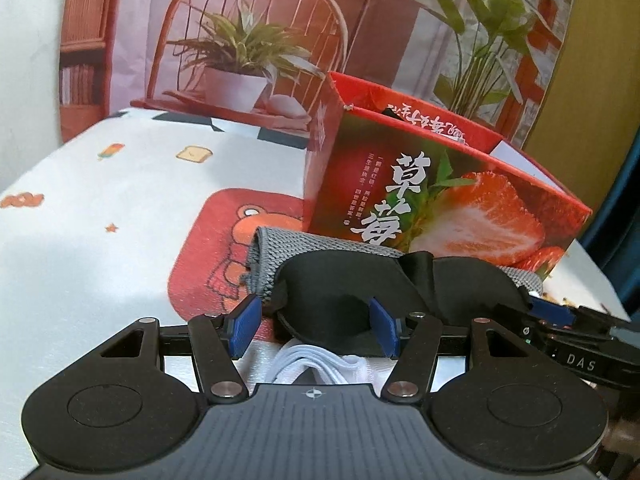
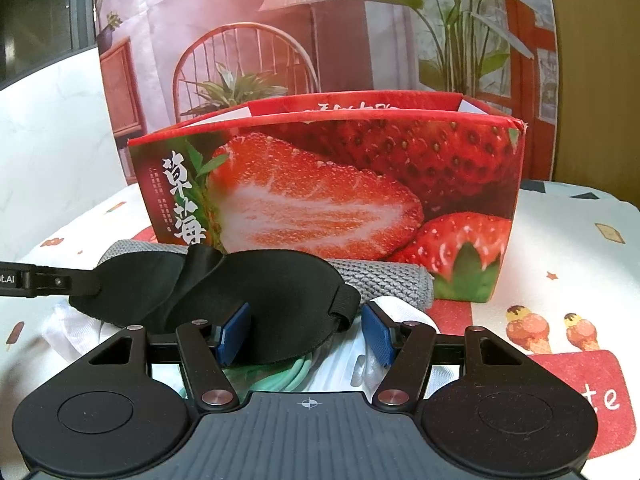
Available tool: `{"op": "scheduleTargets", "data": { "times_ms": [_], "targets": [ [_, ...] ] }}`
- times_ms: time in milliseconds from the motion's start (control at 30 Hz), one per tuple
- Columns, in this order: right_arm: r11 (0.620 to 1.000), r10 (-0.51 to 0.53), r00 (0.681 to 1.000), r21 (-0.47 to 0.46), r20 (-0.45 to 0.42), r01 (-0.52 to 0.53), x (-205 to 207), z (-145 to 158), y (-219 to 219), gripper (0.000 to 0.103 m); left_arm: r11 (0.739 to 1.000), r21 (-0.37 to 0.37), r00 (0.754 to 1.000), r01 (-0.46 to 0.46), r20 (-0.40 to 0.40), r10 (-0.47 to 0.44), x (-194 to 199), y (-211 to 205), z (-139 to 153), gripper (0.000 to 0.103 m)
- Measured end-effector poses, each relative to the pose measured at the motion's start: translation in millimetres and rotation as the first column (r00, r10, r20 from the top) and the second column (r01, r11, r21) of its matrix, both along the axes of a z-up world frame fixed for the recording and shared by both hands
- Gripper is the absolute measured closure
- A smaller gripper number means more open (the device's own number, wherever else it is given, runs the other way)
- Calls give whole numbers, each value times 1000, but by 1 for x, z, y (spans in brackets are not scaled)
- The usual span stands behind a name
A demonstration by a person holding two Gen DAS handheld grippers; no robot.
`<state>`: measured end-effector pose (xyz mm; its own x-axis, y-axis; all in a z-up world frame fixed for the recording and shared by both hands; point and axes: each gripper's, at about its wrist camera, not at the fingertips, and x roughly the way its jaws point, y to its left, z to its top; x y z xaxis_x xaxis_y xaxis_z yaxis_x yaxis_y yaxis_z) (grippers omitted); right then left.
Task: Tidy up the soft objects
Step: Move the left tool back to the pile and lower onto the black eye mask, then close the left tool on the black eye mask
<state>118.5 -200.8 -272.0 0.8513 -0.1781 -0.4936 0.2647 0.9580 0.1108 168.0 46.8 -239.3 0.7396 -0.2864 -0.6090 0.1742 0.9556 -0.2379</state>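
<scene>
A black padded eye mask [image 1: 360,284] lies in front of a red strawberry-print box [image 1: 436,200], on top of a grey knitted cloth [image 1: 272,252]. My left gripper [image 1: 314,328] is open, its blue pads either side of the mask's left end. My right gripper [image 2: 306,334] is open around the mask's right end [image 2: 280,292], by its strap loop. The left gripper's arm [image 2: 36,278] shows at the far left of the right wrist view. The box [image 2: 340,192] is open at the top. White soft items [image 1: 320,364] lie under the mask.
A mint-green cord [image 2: 296,372] and a white face mask [image 2: 400,312] lie below my right gripper. The table has a white cartoon-print cloth [image 1: 100,208] with red patches. A printed backdrop [image 1: 248,40] stands behind the box.
</scene>
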Motion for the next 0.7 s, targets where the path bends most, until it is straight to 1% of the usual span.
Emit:
{"op": "scheduleTargets", "data": {
  "times_ms": [167,300,500,700],
  "targets": [
    [1000,3,1000,5,0,-3,0,0,-2,45,1000,-25,1000,16,23,-16,2,0,-7,41],
    [1000,4,1000,7,0,-4,0,0,-1,44,1000,-18,1000,21,17,-21,5,-2,-15,42],
    [1000,8,1000,10,-1,-8,2,-1,-2,44,997,-75,1000,8,-7,-9,9,6,-25,42],
    [1000,8,1000,7,-4,-8,3,-2,-2,44,997,-77,1000,15,1,-15,10,7,-26,42]
  ]
}}
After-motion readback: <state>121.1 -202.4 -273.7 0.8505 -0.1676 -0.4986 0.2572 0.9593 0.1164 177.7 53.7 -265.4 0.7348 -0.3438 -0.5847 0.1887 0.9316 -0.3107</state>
